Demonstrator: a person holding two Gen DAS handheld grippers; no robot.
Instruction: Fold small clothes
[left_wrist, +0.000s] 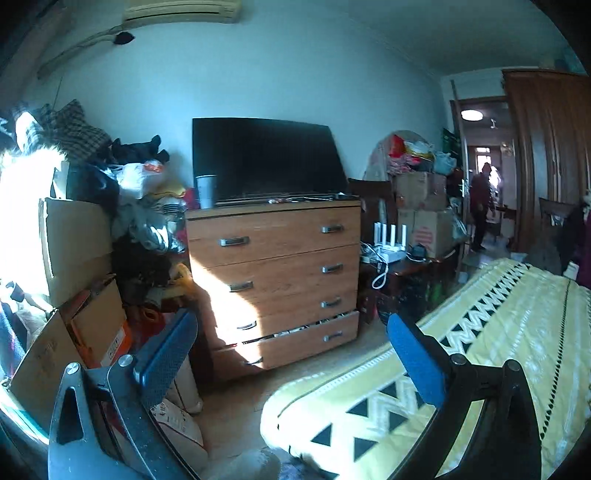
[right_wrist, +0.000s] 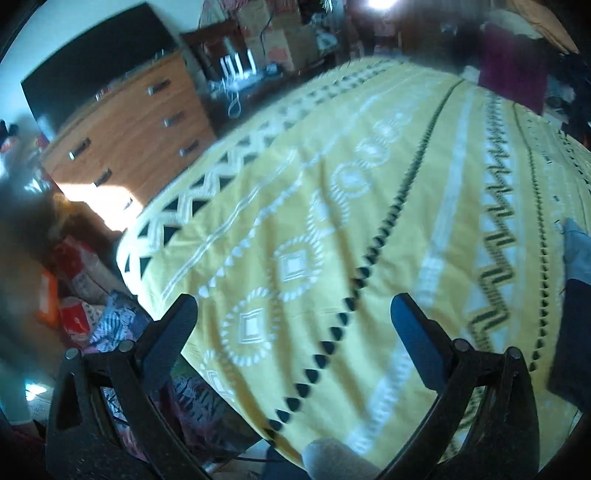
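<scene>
Blue garment at bedspread right edge, partly visible.

Rear wall: plain, pale. An air conditioner is mounted near the ceiling. A wooden dresser with four drawers stands against this wall; the bottom drawer is slightly open. A dark television rests on the dresser top. Cardboard boxes and piled clothing occupy the left side. Strong sunlight enters from the left and falls across the dresser front. A bed with a yellow patterned cover fills the right foreground. A wooden wardrobe stands beside an open doorway, where a person, possibly standing, is visible.
</scene>
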